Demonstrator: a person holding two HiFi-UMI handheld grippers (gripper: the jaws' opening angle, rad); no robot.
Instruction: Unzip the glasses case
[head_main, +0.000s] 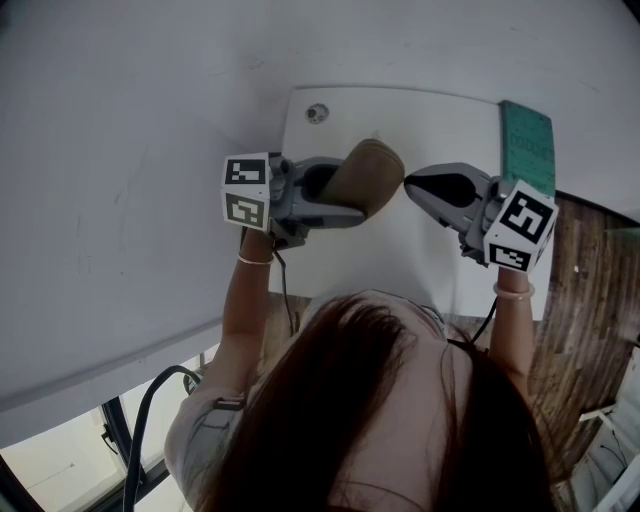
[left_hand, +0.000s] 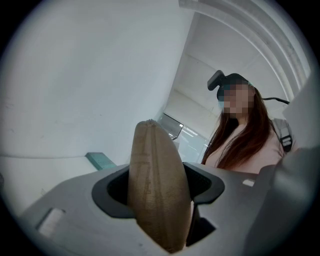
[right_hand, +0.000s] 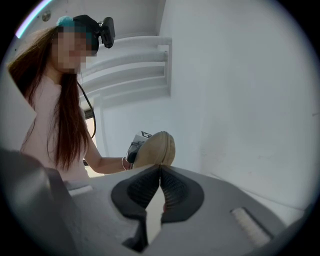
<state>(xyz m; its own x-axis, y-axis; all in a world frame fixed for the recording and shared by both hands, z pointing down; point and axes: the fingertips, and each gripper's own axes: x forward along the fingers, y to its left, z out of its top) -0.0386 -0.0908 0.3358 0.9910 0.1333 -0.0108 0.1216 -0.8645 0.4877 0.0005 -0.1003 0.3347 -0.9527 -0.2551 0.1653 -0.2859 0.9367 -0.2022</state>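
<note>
A tan oval glasses case (head_main: 365, 172) is held up over the white table (head_main: 400, 265). My left gripper (head_main: 340, 197) is shut on its lower half, so the case (left_hand: 155, 185) stands edge-on between the dark pads. My right gripper (head_main: 408, 183) comes in from the right with its jaws shut. Its tips sit right at the case's end seam. In the right gripper view the closed tips (right_hand: 159, 167) meet just below the case (right_hand: 155, 147). No zipper pull can be made out between them.
A teal pad (head_main: 527, 140) lies at the table's right edge, and it also shows as the teal pad (left_hand: 102, 161) in the left gripper view. A small round fitting (head_main: 317, 113) sits near the table's far left corner. Wooden floor (head_main: 590, 300) lies to the right.
</note>
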